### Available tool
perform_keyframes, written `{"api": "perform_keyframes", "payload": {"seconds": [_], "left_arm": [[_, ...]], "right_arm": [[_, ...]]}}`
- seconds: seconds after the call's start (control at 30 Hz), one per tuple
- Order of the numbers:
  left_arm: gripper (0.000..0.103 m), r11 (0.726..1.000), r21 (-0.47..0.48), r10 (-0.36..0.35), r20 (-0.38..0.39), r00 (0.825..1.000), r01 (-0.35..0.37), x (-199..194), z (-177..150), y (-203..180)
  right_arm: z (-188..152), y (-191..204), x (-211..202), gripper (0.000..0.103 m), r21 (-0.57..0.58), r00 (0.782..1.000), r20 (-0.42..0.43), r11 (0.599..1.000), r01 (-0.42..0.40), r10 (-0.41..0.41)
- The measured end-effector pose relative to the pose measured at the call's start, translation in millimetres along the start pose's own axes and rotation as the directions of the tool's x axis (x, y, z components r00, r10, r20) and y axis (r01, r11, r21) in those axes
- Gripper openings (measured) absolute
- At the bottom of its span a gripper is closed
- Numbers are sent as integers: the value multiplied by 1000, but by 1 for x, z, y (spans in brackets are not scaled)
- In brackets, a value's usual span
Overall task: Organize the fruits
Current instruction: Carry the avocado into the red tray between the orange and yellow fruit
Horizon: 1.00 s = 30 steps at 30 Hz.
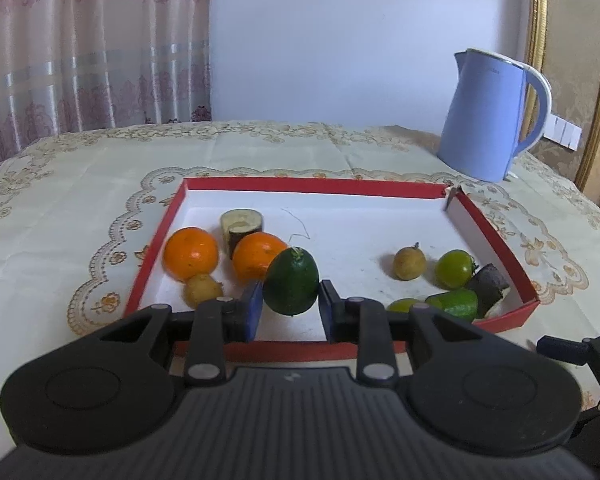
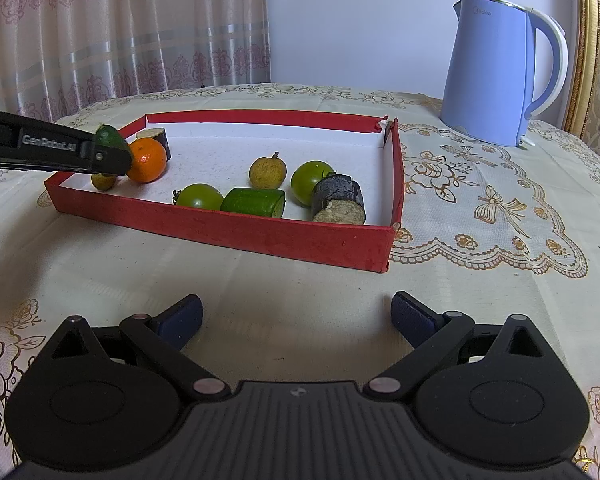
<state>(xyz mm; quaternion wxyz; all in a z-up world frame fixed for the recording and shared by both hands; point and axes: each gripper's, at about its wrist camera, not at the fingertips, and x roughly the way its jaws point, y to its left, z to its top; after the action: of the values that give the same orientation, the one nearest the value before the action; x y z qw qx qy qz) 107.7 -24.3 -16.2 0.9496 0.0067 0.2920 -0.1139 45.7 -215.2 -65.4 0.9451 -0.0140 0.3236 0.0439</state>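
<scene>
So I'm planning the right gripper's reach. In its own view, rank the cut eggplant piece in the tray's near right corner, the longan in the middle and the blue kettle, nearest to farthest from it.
From the right gripper:
1. Eggplant piece, near right corner of the tray.
2. Longan, mid-tray, further in.
3. Kettle, beyond the tray, far right.

My blue-padded left gripper point(image 1: 290, 308) frames a dark green fruit point(image 1: 291, 282) above a red, white-floored tray point(image 1: 496, 232) of oranges point(image 1: 191, 254); beyond, a pale blue kettle point(image 1: 484, 120) on cream, gold-embroidered cloth point(image 1: 80, 200).
</scene>
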Motion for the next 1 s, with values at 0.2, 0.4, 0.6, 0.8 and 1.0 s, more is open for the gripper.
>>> {"api": "perform_keyframes", "payload": {"seconds": [0.2, 0.4, 0.6, 0.8, 1.0], "left_arm": [[27, 999, 51, -7, -2, 1000, 7, 16, 6, -15], [27, 997, 82, 6, -19, 1000, -4, 40, 14, -24], [27, 995, 97, 6, -45, 999, -2, 62, 19, -29], [29, 993, 115, 5, -77, 997, 4, 77, 18, -31], [29, 992, 130, 2, -69, 998, 7, 81, 18, -36]], "right_arm": [[0, 0, 0, 101, 0, 1000, 0, 1000, 0, 0], [0, 0, 0, 102, 0, 1000, 0, 1000, 0, 0], [0, 0, 0, 102, 0, 1000, 0, 1000, 0, 0], [0, 0, 0, 102, 0, 1000, 0, 1000, 0, 0], [0, 0, 1, 102, -1, 1000, 0, 1000, 0, 0]]}}
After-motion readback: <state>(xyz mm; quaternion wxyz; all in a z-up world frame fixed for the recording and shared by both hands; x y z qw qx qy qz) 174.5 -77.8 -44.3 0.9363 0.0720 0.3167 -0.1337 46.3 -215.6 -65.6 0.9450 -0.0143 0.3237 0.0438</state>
